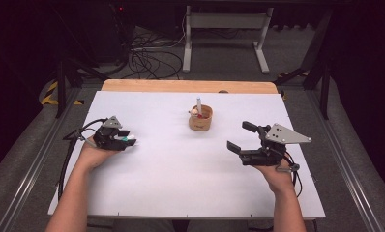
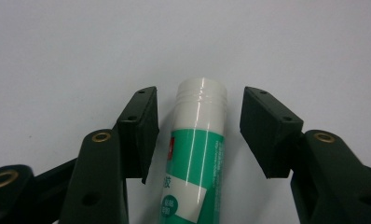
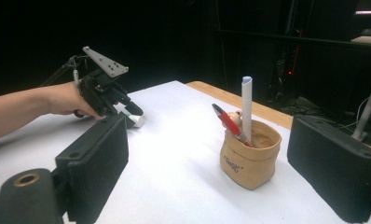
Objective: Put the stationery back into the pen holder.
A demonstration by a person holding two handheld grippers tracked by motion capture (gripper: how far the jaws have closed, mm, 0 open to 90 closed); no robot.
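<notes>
Both forearms are bare, no sleeves. The left gripper [image 1: 114, 137] is black with a small grey three-cornered plate on top and black cables looping behind; brass-ringed pivots and small screw holes mark its fingers [image 2: 138, 133]. The right gripper [image 1: 246, 137] bears a larger grey plate dotted with holes

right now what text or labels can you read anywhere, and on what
glue stick: a red logo and white print on the green label, too blurred to read.
pouch: a short dark word on its front, too small to read.
Nothing else carries legible text.
</notes>
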